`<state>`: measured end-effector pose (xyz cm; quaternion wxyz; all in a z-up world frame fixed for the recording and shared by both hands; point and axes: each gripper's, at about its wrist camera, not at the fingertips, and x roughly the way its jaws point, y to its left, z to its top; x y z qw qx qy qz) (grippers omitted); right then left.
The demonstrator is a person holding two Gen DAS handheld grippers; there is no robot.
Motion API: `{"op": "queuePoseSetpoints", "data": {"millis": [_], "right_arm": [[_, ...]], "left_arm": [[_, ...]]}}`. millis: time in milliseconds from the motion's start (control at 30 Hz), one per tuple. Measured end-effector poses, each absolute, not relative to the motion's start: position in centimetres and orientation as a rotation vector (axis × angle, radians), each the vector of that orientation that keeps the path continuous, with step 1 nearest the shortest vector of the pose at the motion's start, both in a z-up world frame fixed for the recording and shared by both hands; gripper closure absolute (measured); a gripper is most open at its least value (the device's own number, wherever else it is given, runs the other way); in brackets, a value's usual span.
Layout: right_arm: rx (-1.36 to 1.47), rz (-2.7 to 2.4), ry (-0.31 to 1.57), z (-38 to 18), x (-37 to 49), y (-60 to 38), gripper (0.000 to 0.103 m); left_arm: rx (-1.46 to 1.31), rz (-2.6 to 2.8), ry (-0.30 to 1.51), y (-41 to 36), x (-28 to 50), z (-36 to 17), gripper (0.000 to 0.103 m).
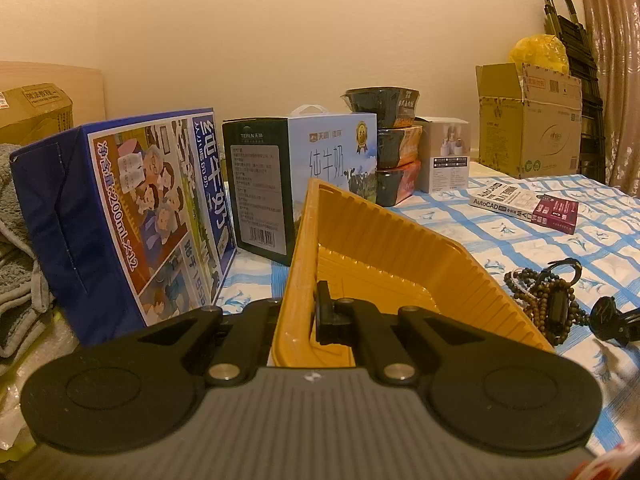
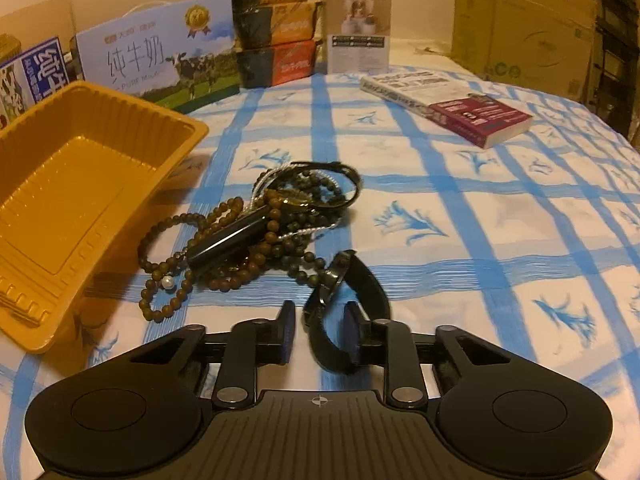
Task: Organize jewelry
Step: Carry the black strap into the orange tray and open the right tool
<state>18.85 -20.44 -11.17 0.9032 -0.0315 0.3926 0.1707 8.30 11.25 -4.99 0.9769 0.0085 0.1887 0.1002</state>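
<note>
**Operator:** Jewelry (image 2: 256, 232) lies heaped on the surface (image 2: 460, 216), which I see draped in a white cloth with blue checks and printed sprigs. Round brown wooden beads coil in loops, a smooth black cylinder lies across them, and one pearly bead shows at the near edge.

**Colleague:** And your two tools?

**Operator:** My left hand-held gripper (image 1: 298, 316) is clamped tight on the ribbed rim of the yellow plastic tray (image 1: 400, 240), which sits tilted just beside the heap. My right hand-held gripper (image 2: 318, 328) has a black watch (image 2: 340, 296) between its fingers, the glossy strap curving against the right pad; the jaws are narrow but not fully together, and I cannot tell whether both pads press on it.

**Colleague:** Anything behind?

**Operator:** Glossy printed milk cartons (image 2: 160, 56), stacked noodle bowls (image 2: 276, 28), a paperback (image 2: 448, 100) lying flat, and a corrugated cardboard box (image 1: 528, 128).
</note>
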Motion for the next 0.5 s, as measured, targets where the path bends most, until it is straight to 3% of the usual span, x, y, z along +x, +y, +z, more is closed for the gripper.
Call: {"op": "queuePoseSetpoints", "data": {"millis": [167,500], "right_arm": [[-0.039,0.353,0.794,-10.8,19.0,-20.4,0.091],[0.288,0.58,0.706,-5.1,18.1,-17.9,0.092]], "left_arm": [[0.017,0.198,0.38,11.3,8.2,-5.1,0.1],[0.011,0.197,0.385,11.4,8.3,-5.3,0.1]]}}
